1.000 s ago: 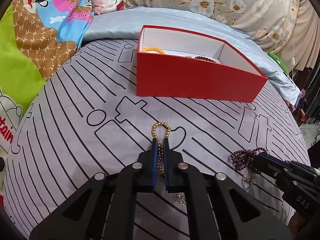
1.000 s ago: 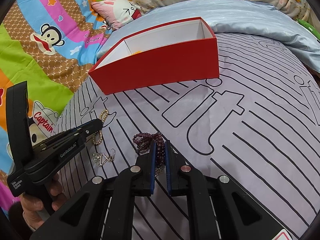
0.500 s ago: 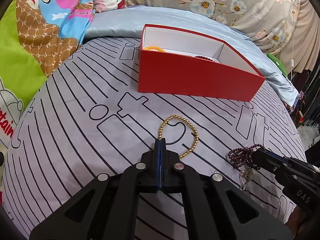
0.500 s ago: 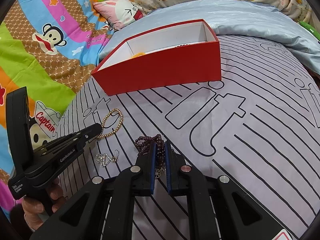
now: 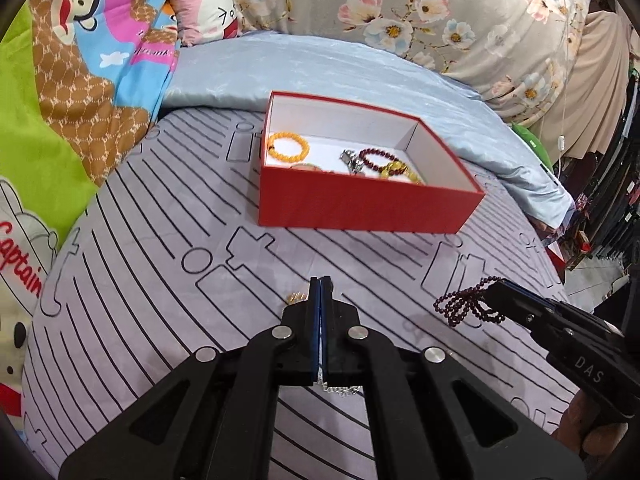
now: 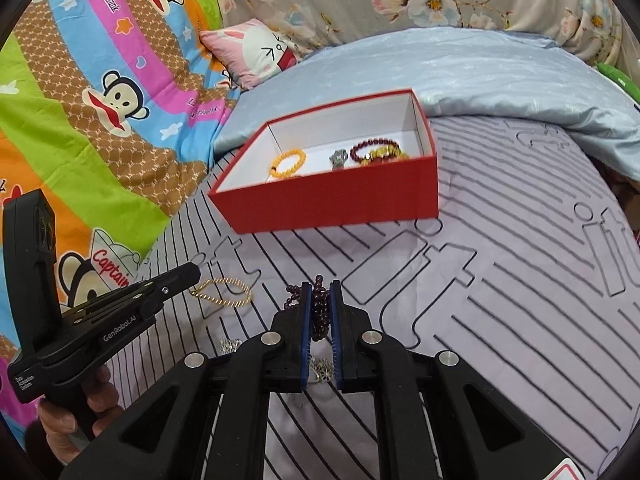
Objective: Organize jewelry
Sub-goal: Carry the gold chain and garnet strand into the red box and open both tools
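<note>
A gold beaded bracelet [image 6: 222, 295] is pinched at the tip of the left gripper [image 5: 320, 285], whose jaws are pressed together on it, the loop hanging clear of the grey line-patterned bedsheet [image 5: 160, 216]. A dark purple beaded bracelet [image 6: 319, 312] is clamped between the narrowly parted jaws of the right gripper [image 6: 320, 294]. Beyond both, an open red cardboard box [image 5: 360, 208] is seen (white inside), with an orange beaded bracelet [image 5: 289, 150] and other beaded pieces lying in it.
</note>
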Motion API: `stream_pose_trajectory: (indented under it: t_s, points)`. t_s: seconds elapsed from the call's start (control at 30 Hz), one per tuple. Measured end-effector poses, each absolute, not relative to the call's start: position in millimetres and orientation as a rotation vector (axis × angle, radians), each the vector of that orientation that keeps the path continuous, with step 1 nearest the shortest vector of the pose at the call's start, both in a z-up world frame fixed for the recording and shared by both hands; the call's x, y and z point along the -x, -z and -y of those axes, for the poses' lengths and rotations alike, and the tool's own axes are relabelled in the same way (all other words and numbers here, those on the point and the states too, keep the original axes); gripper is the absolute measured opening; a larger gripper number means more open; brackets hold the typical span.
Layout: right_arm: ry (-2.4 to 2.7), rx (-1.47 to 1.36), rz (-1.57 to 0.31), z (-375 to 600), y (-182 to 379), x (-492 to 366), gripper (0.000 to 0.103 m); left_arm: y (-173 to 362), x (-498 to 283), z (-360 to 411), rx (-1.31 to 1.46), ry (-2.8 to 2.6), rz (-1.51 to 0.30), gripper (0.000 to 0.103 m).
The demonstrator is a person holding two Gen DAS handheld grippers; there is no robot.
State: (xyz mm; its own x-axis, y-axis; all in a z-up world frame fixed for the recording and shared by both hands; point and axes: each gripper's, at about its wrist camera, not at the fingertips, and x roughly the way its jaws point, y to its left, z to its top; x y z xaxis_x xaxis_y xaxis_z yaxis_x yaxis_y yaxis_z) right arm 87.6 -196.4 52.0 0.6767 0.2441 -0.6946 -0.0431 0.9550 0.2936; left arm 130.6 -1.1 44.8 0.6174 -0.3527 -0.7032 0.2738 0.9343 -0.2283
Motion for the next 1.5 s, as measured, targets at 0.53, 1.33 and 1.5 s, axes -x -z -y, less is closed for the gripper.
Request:
stream_pose_trajectory:
  t_s: [0.53, 1.33, 1.5]
  points:
    - [-0.192, -0.254, -0.715, 214.1, -107.7, -144.1, 0.008, -138.1, -181.3, 18.6, 0.057, 0.418, -0.672, 0.0]
    - [-0.176, -0.29, -0.848, 222.2, -49.2, -272.2, 0.008, -81.1, -312.1, 71.9, 0.012, 0.367, -0.777, 0.0]
    - [-0.186, -0.286, -0.868, 218.3, -40.1, -279.7, 0.011, -69.6, -318.0, 73.6, 0.005, 0.361, -0.791, 0.0]
